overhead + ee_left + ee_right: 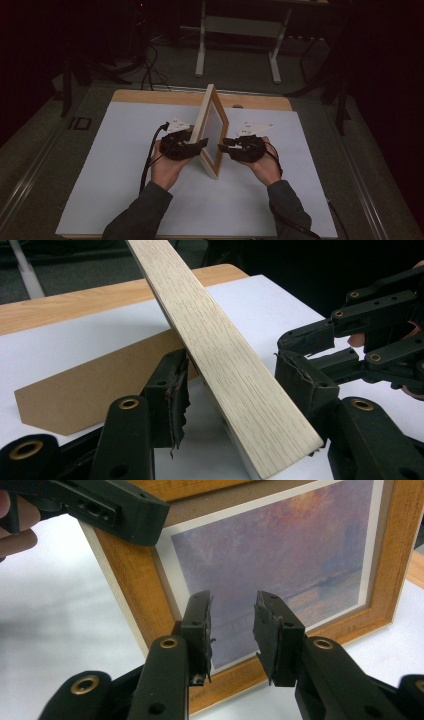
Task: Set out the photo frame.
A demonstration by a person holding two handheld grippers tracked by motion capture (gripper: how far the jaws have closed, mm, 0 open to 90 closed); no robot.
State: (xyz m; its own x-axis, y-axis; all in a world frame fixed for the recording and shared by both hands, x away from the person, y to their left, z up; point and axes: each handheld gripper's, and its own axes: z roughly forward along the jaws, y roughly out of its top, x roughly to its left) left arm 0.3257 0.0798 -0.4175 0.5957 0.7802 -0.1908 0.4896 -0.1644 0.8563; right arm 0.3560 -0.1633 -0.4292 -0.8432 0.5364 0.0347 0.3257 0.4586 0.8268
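— Dim surroundings are seen around a white table [125,165]. Where is the picture frame [210,131] placed?

— It is stood upright on its edge at the middle of the table, between the 2 grippers.

— How is it held?

— Its wooden edge is straddled by the left gripper [235,395], whose pads are set against both faces. The right gripper [232,630] is held partly open before the painted front, with nothing gripped.

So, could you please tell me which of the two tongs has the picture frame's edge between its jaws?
The left tongs: their jaws straddle the picture frame; the right tongs stand open, empty.
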